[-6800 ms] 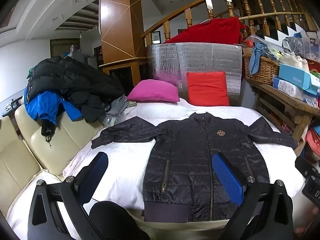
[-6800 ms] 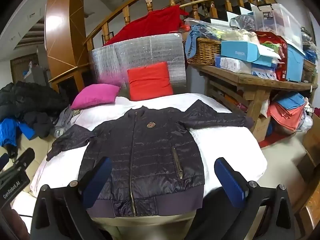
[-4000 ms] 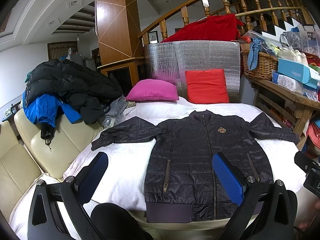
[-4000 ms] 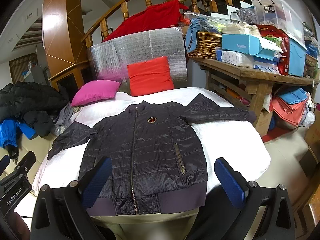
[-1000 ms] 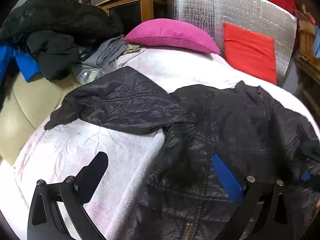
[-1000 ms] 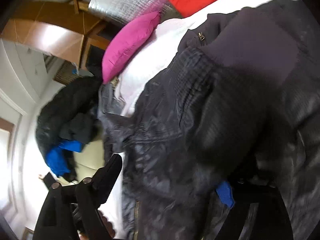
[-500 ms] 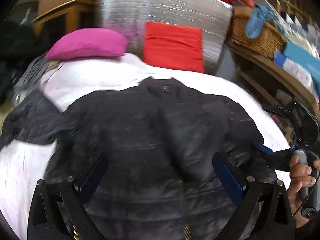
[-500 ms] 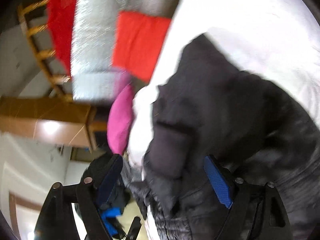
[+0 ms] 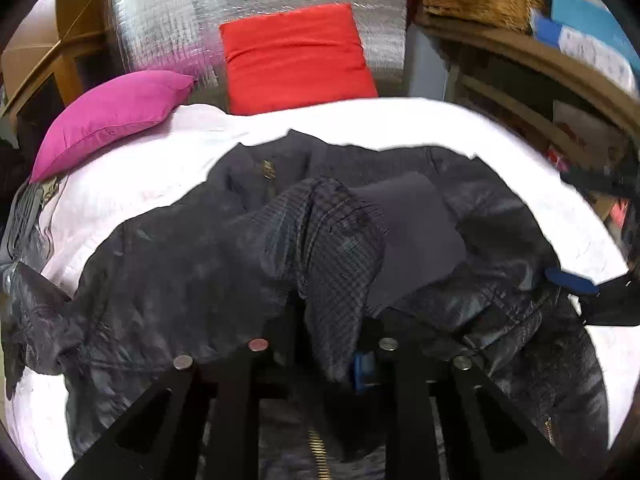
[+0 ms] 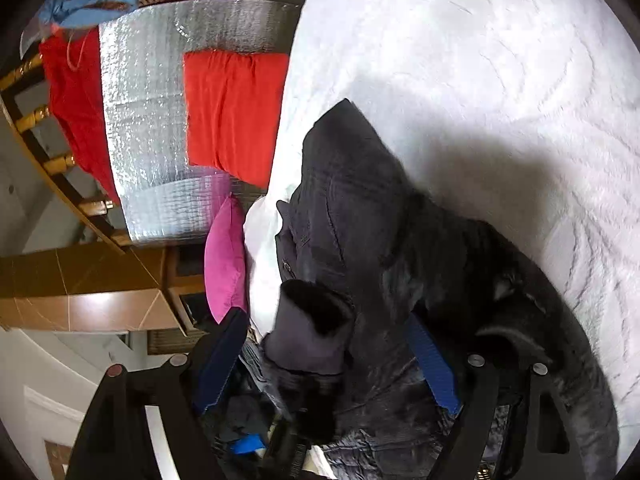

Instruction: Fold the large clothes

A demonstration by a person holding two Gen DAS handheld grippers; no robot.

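One sleeve point(image 9: 340, 248) folded across the jacket point(image 9: 160, 280) on the bed point(image 9: 500, 152); left gripper point(image 9: 320, 356) — jaws just closing — clenched on it; right gripper point(image 10: 324, 356) released (cuff between, unpressed); remaining folds pending.

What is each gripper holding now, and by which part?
The left gripper pinches the jacket by its sleeve near the cuff. The right gripper stands open, holding nothing.

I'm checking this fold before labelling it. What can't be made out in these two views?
- Left wrist: the left gripper finger pads, buried in the jacket sleeve fold.
- Left wrist: the jacket hem, cut off by the bottom edge.
- Right wrist: whether the right gripper fingers press the cuff; fabric hides contact.
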